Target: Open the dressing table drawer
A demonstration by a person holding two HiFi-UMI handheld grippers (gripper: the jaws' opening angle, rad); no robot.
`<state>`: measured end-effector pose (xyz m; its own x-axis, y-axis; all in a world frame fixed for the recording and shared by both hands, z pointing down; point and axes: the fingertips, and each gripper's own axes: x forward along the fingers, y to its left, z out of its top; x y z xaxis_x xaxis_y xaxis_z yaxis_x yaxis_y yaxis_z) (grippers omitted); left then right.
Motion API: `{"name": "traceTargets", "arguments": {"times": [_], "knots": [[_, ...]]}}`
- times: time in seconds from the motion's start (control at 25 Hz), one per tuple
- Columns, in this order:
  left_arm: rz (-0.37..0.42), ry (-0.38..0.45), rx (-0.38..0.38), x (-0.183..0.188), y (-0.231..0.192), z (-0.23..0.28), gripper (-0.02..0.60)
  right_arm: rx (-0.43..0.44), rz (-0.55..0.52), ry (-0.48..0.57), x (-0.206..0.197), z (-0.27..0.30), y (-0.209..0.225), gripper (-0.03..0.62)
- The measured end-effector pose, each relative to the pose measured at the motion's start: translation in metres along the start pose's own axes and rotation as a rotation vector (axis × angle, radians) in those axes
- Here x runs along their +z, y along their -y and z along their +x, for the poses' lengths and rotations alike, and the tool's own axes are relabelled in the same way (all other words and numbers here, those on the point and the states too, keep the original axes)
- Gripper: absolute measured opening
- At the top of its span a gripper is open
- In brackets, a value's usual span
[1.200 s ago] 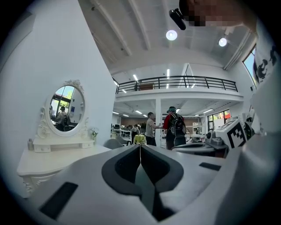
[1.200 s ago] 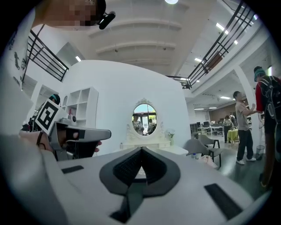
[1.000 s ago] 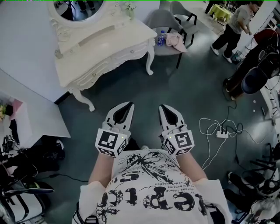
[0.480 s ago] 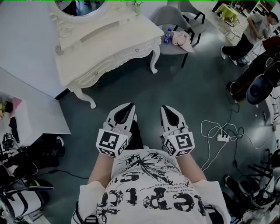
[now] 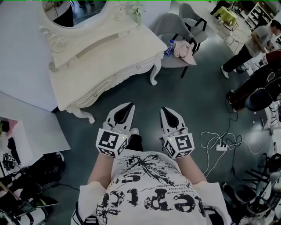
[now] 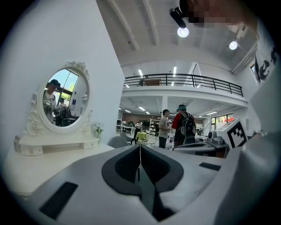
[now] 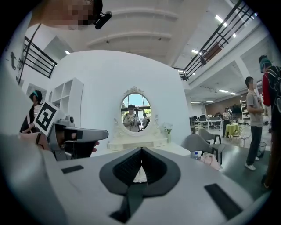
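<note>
The white dressing table [image 5: 101, 66] with its oval mirror [image 5: 70, 13] stands at the upper left of the head view. Its drawer front [image 5: 127, 72] with small knobs faces me and is closed. My left gripper [image 5: 130, 106] and right gripper [image 5: 163, 109] are held side by side over the grey floor, a stretch short of the table, both shut and empty. In the left gripper view the jaws [image 6: 140, 151] meet, with the mirror [image 6: 63, 103] ahead on the left. The right gripper view shows closed jaws [image 7: 141, 151] aimed at the mirror [image 7: 135, 112].
A grey chair [image 5: 175, 26] with a pink cloth and a water bottle [image 5: 169, 47] stands right of the table. A power strip with cables [image 5: 219, 145] lies on the floor at right. People [image 5: 252, 46] stand far right. Bags and gear [image 5: 26, 176] crowd the lower left.
The dressing table has grown larger and come closer in the head view as I walk toward it. Both grippers keep their shut pose, side by side in front of me.
</note>
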<state>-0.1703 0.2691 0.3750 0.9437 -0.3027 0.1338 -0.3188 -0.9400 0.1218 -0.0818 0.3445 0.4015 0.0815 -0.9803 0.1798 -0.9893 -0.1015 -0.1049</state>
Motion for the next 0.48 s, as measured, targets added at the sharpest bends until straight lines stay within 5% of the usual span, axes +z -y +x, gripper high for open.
{"name": "traceTargets", "arguments": {"times": [0.48], "knots": [[-0.025,0.002,0.033,0.044,-0.160,0.079,0.020,0.033,-0.015,-0.022,0.045,0.179,0.015,0.018]]}}
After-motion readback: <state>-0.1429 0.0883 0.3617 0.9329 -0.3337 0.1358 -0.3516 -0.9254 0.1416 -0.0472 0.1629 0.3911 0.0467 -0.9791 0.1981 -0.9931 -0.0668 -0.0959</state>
